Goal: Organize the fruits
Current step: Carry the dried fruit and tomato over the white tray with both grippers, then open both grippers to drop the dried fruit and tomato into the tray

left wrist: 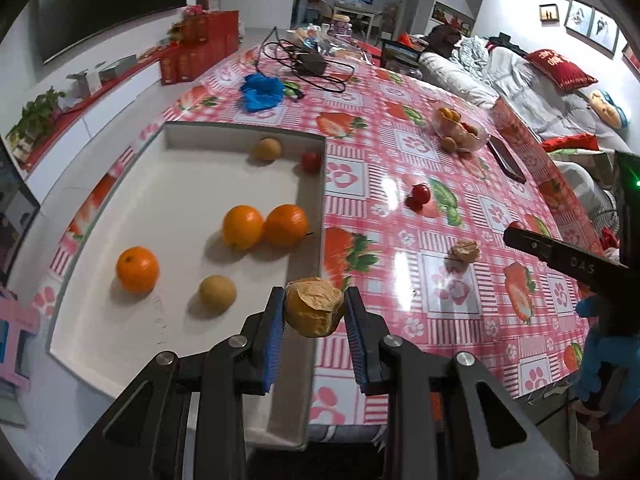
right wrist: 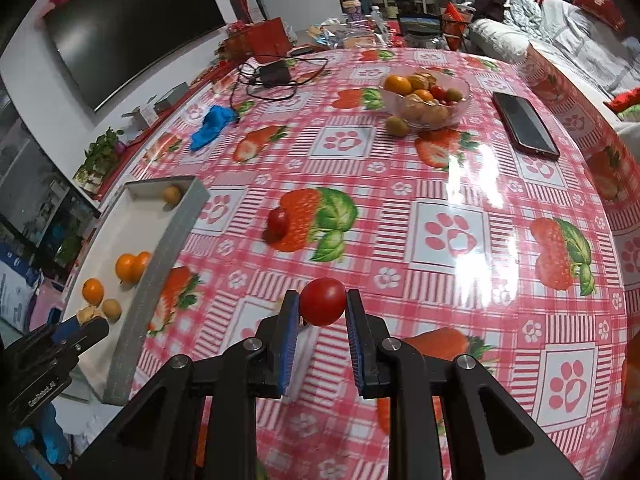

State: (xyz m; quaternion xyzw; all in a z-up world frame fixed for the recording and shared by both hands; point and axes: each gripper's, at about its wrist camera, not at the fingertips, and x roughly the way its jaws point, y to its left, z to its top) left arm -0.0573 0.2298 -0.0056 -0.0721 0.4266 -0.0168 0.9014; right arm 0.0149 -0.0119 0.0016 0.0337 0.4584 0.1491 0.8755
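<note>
On my far left sits the white tray [left wrist: 120,320], holding three oranges [left wrist: 137,269], two tan round fruits [left wrist: 217,294] and a small tomato [left wrist: 311,161] in its far corner. My left gripper [left wrist: 314,307] is clamped on a papery husked fruit [left wrist: 314,307], held in the air above the tray's near right wall. Moving right across the strawberry tablecloth [right wrist: 440,280], I see another husked fruit [left wrist: 464,252] and two loose tomatoes [left wrist: 418,196] lying on the cloth. My right gripper [right wrist: 322,307] pinches a cherry tomato [right wrist: 322,302] between its blue pads, lifted off the table. Farther back stands a clear bowl [right wrist: 462,92] of mixed fruit, one green-yellow fruit [right wrist: 397,125] just beside it, and a phone [right wrist: 524,124] to its right.
</note>
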